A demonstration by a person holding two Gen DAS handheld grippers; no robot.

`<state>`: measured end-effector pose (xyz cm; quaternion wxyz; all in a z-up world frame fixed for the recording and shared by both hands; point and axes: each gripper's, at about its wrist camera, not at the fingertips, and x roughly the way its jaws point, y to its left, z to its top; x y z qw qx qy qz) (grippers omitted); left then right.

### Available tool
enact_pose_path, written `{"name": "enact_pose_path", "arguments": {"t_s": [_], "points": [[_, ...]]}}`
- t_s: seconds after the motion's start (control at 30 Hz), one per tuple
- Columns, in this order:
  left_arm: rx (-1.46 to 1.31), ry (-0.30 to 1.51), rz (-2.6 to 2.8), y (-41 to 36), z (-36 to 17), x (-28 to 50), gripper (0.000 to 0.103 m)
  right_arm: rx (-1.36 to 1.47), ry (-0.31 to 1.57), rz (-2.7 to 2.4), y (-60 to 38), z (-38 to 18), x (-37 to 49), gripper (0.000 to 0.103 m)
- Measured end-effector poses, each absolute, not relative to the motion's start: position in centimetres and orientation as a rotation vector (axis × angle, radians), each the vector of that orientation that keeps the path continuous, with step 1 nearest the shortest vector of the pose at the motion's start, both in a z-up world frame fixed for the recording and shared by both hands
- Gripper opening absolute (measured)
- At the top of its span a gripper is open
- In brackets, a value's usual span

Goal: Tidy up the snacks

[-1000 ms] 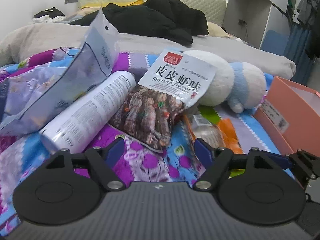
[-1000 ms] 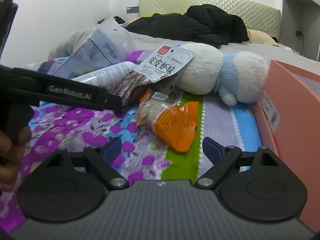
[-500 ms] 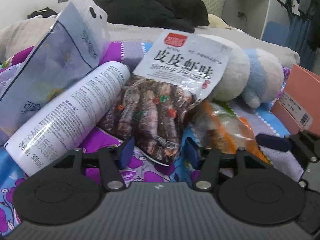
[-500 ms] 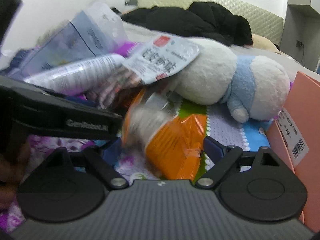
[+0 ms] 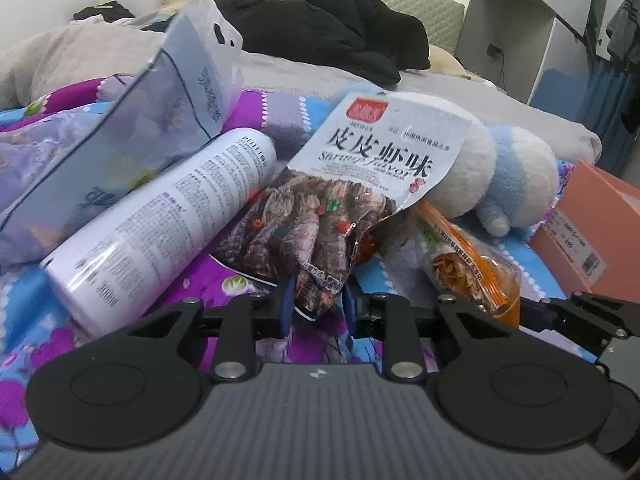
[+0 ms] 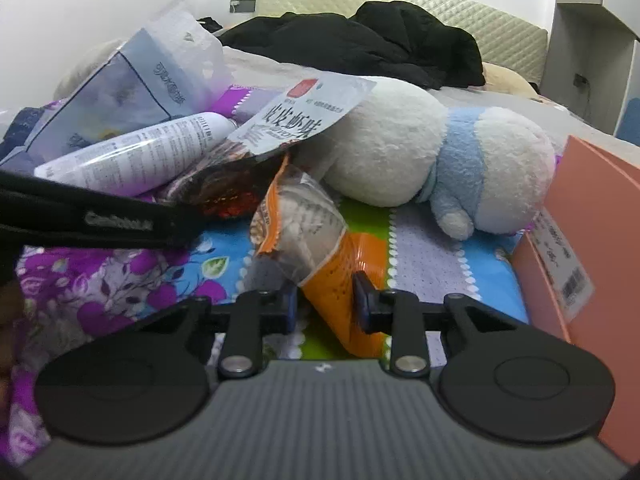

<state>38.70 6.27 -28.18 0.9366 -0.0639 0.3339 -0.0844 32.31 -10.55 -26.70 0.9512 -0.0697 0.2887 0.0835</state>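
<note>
Your left claw (image 5: 316,300) has closed onto the bottom corner of the shrimp-flavour packet (image 5: 340,208), its blue fingertips (image 5: 286,305) pinching the crinkled film at about 6 o'clock of the pack. The packet leans up toward 12 o'clock, its top resting against the plush toy (image 5: 492,176), with the white spray can (image 5: 160,232) lying just beside it at 9 o'clock and a pale blue pouch (image 5: 132,136) tilted behind the can at 10 o'clock.

Your right claw (image 6: 325,300) is closed most of the way on the lower end of the orange packet (image 6: 320,248), which lies on the bed's floral quilt (image 6: 100,280) just beside the shrimp pack; whether both pads press firmly is hard to judge. The pink box (image 6: 600,240) stands at 3 o'clock, near the toy and apart from both packs, and looks like the likely destination.

Both packs seem light, soft and slippery: thin plastic film with loose contents that will shift and sag once lifted. Expect them to droop or swing from a corner hold. A grip on the flat sealed seam should slip less than on the puffy middle. The shrimp snacks may crush, so squeeze gently and lift slowly, minding that the can could roll
</note>
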Motion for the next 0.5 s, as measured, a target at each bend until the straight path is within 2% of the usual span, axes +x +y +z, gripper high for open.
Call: {"name": "enact_pose_path", "arguments": {"t_s": [0.33, 0.37, 0.5], "points": [[-0.144, 0.726, -0.154, 5.9, -25.8, 32.1, 0.026, -0.159, 0.624, 0.171, -12.1, -25.2, 27.6, 0.028], [-0.144, 0.734, -0.154, 5.7, -25.7, 31.3, 0.013, -0.168, 0.630, 0.179, -12.2, -25.1, 26.8, 0.028], [-0.131, 0.738, -0.139, 5.5, -25.0, 28.1, 0.010, -0.196, 0.656, 0.205, -12.4, -24.6, 24.0, 0.027]]}}
